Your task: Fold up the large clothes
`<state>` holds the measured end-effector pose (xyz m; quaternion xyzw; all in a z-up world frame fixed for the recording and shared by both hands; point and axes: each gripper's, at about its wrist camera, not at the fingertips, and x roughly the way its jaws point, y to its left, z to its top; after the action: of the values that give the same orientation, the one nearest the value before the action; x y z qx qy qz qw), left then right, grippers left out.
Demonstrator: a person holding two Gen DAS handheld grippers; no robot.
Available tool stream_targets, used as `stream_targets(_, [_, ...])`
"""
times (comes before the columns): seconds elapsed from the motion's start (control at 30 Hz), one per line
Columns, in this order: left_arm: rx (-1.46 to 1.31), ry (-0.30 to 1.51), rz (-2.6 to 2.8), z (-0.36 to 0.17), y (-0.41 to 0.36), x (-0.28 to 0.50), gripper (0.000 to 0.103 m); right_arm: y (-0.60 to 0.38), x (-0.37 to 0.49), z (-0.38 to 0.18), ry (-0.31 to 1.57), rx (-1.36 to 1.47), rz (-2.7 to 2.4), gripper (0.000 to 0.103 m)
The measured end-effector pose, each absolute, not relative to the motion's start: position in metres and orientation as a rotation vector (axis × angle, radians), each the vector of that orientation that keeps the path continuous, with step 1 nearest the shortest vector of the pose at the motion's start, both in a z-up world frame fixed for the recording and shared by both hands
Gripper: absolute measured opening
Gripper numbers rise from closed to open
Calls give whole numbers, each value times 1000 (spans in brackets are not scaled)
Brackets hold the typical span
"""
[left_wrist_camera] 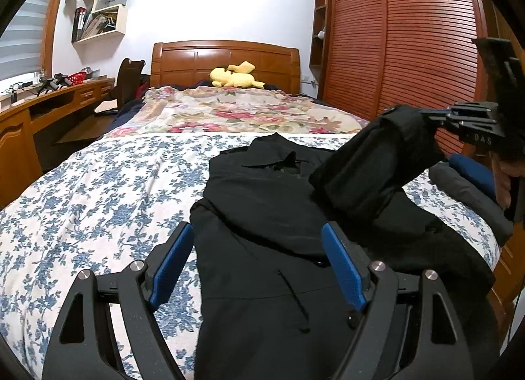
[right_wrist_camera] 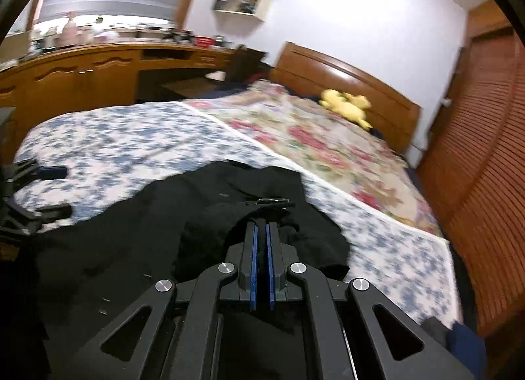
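A black jacket [left_wrist_camera: 269,215] lies spread on the blue-flowered bedsheet [left_wrist_camera: 98,199], collar toward the headboard. My left gripper [left_wrist_camera: 257,227] hovers just above the jacket's lower left part, jaws wide apart and holding nothing. It also shows at the left edge of the right wrist view, as the left gripper [right_wrist_camera: 52,191]. My right gripper [left_wrist_camera: 426,115] is shut on the cuff of the jacket's right sleeve [left_wrist_camera: 370,166] and holds it lifted off the bed. In the blurred right wrist view the right gripper [right_wrist_camera: 261,227] has its blue pads together, with black sleeve cloth [right_wrist_camera: 262,245] bunched around the tips.
Folded dark and blue clothes [left_wrist_camera: 466,189] are stacked at the bed's right edge. A rose-patterned quilt [left_wrist_camera: 229,114] and a yellow plush toy [left_wrist_camera: 234,76] lie toward the headboard. A slatted wardrobe [left_wrist_camera: 410,35] stands on the right, a wooden desk [left_wrist_camera: 49,104] on the left.
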<state>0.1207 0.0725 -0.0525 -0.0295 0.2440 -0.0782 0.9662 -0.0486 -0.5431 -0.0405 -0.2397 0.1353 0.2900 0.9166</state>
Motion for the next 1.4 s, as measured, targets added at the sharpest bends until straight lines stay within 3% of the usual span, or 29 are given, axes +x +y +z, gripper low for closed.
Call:
stream_targets(0.3, [-64, 500, -136, -54, 82, 122, 81, -509, -72, -67, 319, -513, 754, 5])
stream_targets(0.77, [-68, 499, -113, -54, 93, 120, 81, -521, -49, -63, 317, -460, 848, 6])
stream_targets(0.9, [-77, 499, -104, -54, 100, 119, 81, -520, -50, -68, 334, -471, 845, 14])
stream_targets(1.03, [-90, 497, -96, -54, 106, 117, 81, -521, -48, -70, 352, -458, 852, 38])
stream_targets(1.4, [-100, 505, -89, -56, 114, 112, 81, -542, -27, -83, 405, -397, 783, 42])
